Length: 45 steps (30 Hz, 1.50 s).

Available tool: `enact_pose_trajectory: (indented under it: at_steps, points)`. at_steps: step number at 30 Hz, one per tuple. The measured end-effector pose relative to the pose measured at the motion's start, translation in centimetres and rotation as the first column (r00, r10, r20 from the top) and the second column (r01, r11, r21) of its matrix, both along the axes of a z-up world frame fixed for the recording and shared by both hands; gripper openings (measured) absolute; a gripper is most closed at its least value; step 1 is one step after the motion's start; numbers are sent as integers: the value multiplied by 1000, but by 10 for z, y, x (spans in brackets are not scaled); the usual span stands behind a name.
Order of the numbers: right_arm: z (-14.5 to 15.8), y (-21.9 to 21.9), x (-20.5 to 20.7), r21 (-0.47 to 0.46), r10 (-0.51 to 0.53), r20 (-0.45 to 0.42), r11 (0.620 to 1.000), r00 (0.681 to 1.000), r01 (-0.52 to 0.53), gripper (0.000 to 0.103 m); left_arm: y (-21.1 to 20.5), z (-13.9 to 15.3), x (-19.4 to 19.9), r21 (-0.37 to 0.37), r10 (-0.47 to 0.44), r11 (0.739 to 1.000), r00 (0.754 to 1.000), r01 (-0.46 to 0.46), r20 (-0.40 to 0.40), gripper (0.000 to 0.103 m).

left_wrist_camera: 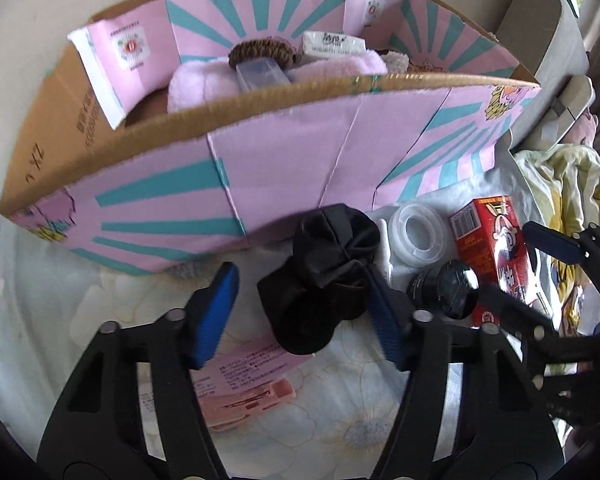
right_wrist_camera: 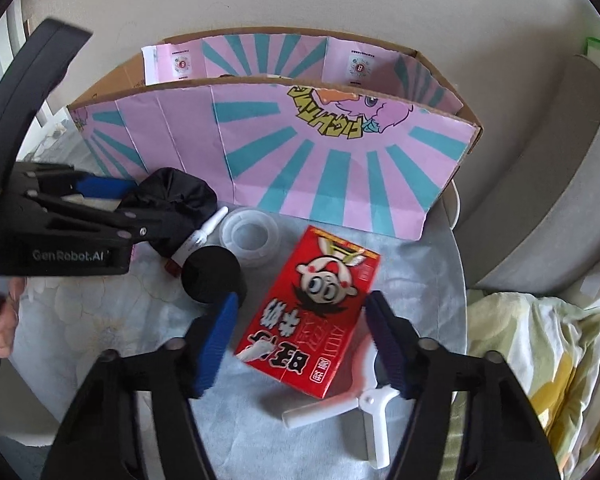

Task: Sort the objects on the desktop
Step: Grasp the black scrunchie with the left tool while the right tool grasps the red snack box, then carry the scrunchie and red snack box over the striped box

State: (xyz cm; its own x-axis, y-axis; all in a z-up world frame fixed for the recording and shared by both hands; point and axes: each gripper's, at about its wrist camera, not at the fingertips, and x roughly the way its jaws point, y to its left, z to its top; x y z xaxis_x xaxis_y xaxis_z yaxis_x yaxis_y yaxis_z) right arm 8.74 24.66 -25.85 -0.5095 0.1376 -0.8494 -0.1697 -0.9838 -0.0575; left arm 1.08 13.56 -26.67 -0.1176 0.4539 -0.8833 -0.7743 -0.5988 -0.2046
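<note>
With the left gripper half-closed around the black pouch and the right gripper straddling the red carton, neither visibly clamped, each needed squaring before squeezing.

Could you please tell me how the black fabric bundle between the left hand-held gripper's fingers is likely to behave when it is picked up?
The black fabric bundle looks crumpled and folded, so it will probably squash between the left hand-held gripper pads rather than resist. Being cloth, it is likely light and may droop or unfold below the grip. It seems unlikely to roll or break.
</note>
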Motion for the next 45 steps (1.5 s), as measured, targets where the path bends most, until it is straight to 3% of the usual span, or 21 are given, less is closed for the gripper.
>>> enact_pose_trajectory:
  at_steps: [5, 10, 27, 34, 45]
  points:
    - [-5, 6, -2, -36, -11, 5, 999, 1000, 11, 51, -4, -2, -3, 16, 18, 1000, 999, -18, 31, 32]
    - [-2, 6, -1, -40, -20, -6, 999, 1000, 20, 49, -9, 2, -4, 31, 24, 999, 999, -25, 26, 23]
    - [22, 21, 8, -194, -95, -67, 978, 993, 80, 48, -33, 26, 2, 77, 17, 997, 1000, -19, 26, 19]
    - [37, 13, 8, -180, -99, -84, 980, 992, 83, 48, -34, 42, 8, 91, 11, 996, 1000, -12, 12, 19]
    - [91, 3, 31, -87, -65, -146, 995, 987, 53, 48, -81, 110, 22, 162, 2, 987, 997, 11, -78, 19]
